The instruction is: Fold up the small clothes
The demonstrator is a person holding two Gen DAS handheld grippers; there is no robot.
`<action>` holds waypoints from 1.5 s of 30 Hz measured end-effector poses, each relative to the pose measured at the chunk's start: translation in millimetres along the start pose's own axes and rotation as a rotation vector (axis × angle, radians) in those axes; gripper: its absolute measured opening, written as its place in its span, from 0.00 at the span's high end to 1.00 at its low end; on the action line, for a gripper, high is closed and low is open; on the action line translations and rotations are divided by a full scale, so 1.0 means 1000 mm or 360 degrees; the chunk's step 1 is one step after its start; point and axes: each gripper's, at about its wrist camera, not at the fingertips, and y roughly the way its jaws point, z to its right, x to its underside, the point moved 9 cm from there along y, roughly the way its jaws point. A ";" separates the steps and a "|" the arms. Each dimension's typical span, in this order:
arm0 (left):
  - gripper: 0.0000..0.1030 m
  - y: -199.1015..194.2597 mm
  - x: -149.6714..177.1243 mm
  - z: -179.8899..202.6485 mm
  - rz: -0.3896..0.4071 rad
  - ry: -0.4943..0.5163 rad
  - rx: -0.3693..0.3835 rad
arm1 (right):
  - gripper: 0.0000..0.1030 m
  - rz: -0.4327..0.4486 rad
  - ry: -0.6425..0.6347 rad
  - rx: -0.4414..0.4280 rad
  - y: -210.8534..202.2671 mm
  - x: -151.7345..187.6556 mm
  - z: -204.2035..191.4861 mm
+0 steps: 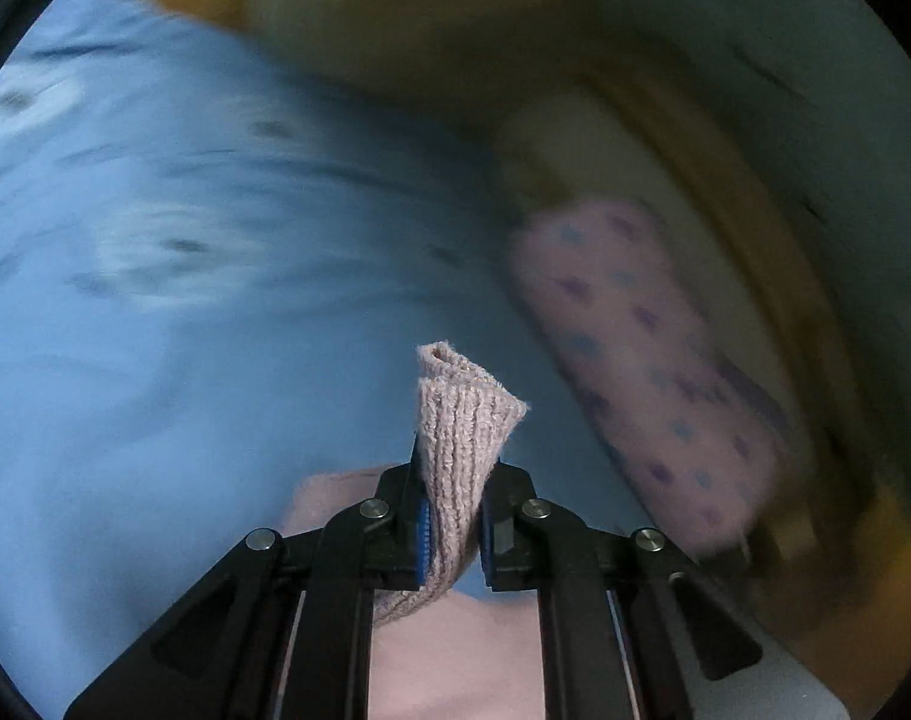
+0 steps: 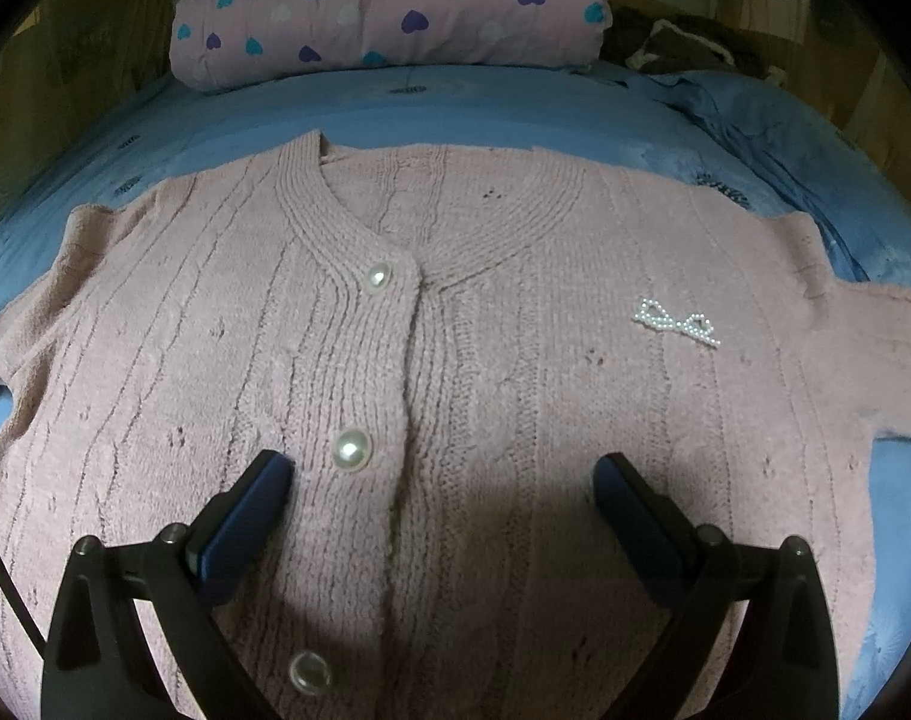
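Clamped tight in the left gripper [image 1: 452,516] is a ribbed edge of the pink cardigan [image 1: 461,450], the knit bunched up between the two blue pads and poking out beyond them; everything past it in that view is smeared with blur. Over on the other side, the right gripper [image 2: 443,474] hangs with its jaws spread wide, holding nothing, its fingers poised just above the cardigan's [image 2: 455,360] buttoned front. The cardigan lies spread face-up on the blue bedsheet [image 2: 893,510], sleeves out to either side, pearl buttons [image 2: 351,448] running down the placket and a small beaded bow [image 2: 678,321] on the chest. Beyond the collar sits a rolled lilac quilt with heart prints [image 2: 389,6], and a dark heap of fabric [image 2: 677,48] rests off to its right. Wooden furniture shows dimly at the edges.
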 end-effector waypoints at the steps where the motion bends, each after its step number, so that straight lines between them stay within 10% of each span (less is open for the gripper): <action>1: 1.00 0.000 0.018 0.030 -0.0054 0.0105 0.0083 | 0.00 0.0002 0.0004 -0.0006 0.000 0.000 0.000; 7: 1.00 0.005 0.138 0.139 -0.0438 0.0416 0.0440 | 0.00 0.0054 0.0226 -0.0377 -0.010 -0.006 0.017; 10: 1.00 0.018 0.197 0.163 -0.0583 0.0642 0.0402 | 0.00 0.0083 0.0419 -0.0586 -0.012 -0.010 0.031; 14: 1.00 0.040 0.257 0.160 -0.0778 0.0805 0.0304 | 0.00 0.0057 0.0388 -0.0536 -0.007 -0.011 0.026; 19: 0.74 0.059 0.317 0.134 -0.1279 0.0890 0.0172 | 0.00 0.0045 0.0321 -0.0441 -0.004 -0.012 0.018; 24: 0.68 0.042 0.252 0.147 -0.1001 0.0752 0.0293 | 0.14 0.0101 0.0518 -0.0716 -0.031 -0.025 -0.007; 28: 0.63 0.046 0.184 0.125 -0.0572 0.1120 -0.0032 | 0.14 -0.0016 0.0306 -0.0594 -0.024 -0.034 -0.070; 32: 0.63 0.055 0.136 0.079 -0.0600 0.0798 -0.0224 | 0.16 -0.0244 0.0147 -0.0106 0.015 -0.021 -0.106; 36: 0.64 0.049 0.090 0.043 -0.0493 0.0458 -0.0295 | 0.92 -0.0233 -0.0002 -0.0065 0.010 -0.033 -0.142; 45: 0.63 0.046 0.123 0.096 -0.0715 0.0822 0.0025 | 0.92 -0.0033 -0.0106 -0.0178 -0.040 -0.079 -0.089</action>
